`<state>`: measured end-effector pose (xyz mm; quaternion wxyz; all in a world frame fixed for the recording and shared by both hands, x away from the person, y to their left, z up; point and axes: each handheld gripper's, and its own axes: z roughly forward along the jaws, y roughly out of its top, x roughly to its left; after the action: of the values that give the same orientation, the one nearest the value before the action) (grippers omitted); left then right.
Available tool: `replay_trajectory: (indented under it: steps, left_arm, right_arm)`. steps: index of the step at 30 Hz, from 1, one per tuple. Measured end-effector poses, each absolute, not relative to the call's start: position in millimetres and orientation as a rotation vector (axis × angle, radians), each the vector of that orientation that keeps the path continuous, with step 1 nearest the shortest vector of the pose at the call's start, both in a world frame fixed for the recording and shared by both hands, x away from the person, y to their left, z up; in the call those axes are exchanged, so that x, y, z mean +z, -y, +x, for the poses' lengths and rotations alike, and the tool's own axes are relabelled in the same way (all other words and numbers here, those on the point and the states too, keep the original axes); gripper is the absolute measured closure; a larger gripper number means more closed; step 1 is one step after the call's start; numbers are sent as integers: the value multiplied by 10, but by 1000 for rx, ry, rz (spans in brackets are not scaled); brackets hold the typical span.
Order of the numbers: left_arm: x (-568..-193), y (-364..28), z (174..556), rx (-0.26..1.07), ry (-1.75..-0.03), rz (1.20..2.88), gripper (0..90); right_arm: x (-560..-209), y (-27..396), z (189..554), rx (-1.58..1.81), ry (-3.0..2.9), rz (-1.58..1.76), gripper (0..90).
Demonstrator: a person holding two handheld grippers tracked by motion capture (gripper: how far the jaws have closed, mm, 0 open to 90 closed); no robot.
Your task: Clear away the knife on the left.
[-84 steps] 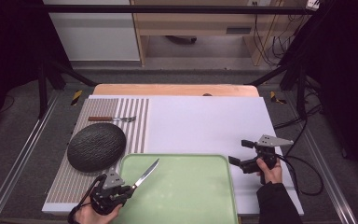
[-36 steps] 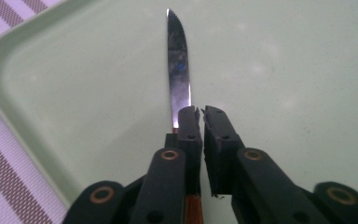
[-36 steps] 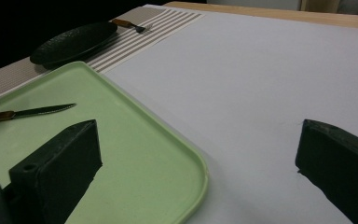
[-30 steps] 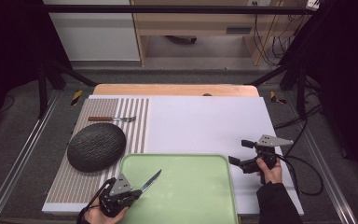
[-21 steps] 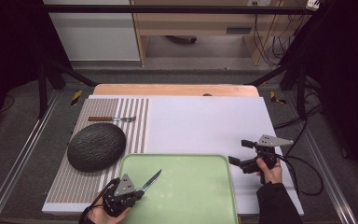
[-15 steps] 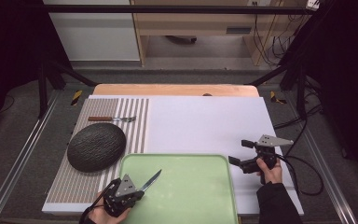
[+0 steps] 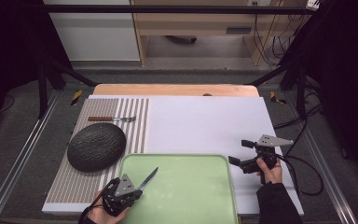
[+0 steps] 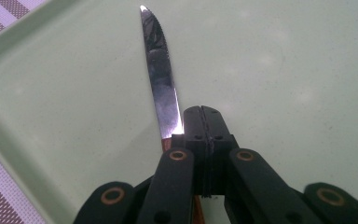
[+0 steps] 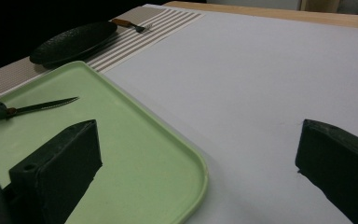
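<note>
1. Knife (image 7: 147, 178), high view: lower left of frame, blade angled up-right over the green tray (image 7: 191, 163), handle clamped in the left gripper (image 7: 130, 192) at the tray's left edge. Right gripper (image 7: 237, 153) at right of frame over the white mat (image 7: 200, 121), jaws apart, nothing between them. Dark oval plate (image 7: 96, 147) and fork (image 7: 112, 119) on the striped placemat (image 7: 135, 116), left side.
2. Left gripper view: jaws pressed together at centre bottom, knife (image 8: 161, 84) blade running up to top centre over the tray (image 8: 284, 70).
3. Right gripper view: jaws wide apart at the bottom corners; tray (image 9: 168, 154) lower left, knife (image 9: 46, 105) at left edge, plate (image 9: 72, 42) upper left.
</note>
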<state>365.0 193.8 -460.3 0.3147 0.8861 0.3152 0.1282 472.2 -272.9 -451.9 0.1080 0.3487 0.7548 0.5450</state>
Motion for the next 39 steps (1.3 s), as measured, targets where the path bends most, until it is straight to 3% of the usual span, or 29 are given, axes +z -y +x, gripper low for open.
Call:
replay_trajectory:
  steps: [39]
  left_arm:
    - [-4599, -2122, 3699, 381, -922, 2332, 898]
  right_arm:
    - [-4526, 2725, 4727, 1598, -2226, 1023, 3]
